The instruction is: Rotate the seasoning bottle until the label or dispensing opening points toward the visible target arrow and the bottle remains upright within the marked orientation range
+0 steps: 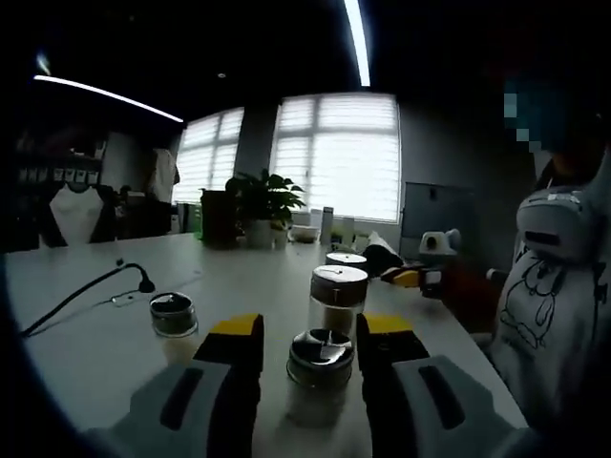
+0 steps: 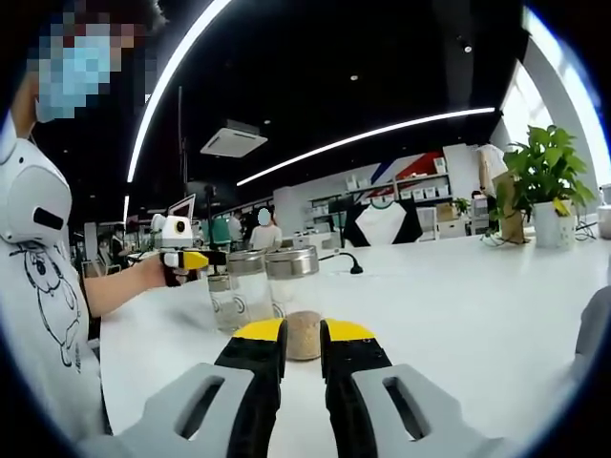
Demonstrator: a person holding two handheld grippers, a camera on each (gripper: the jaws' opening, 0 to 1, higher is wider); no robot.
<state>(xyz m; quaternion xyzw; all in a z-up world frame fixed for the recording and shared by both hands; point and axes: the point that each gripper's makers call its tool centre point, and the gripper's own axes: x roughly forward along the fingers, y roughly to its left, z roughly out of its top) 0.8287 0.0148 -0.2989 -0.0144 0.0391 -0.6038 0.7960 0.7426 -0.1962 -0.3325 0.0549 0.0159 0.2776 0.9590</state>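
- Seasoning bottle [image 1: 320, 358] stands upright on the tabletop [image 1: 248, 286] between the left gripper [image 1: 310, 348]'s spread jaws.
- Right gripper [image 2: 304, 336] pinches another bottle [image 2: 292, 301].
- No arrow is discernible; twist slowly, keeping the bottle vertical.

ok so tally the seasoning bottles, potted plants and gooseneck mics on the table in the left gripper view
seasoning bottles: 4
potted plants: 1
gooseneck mics: 1
total: 6
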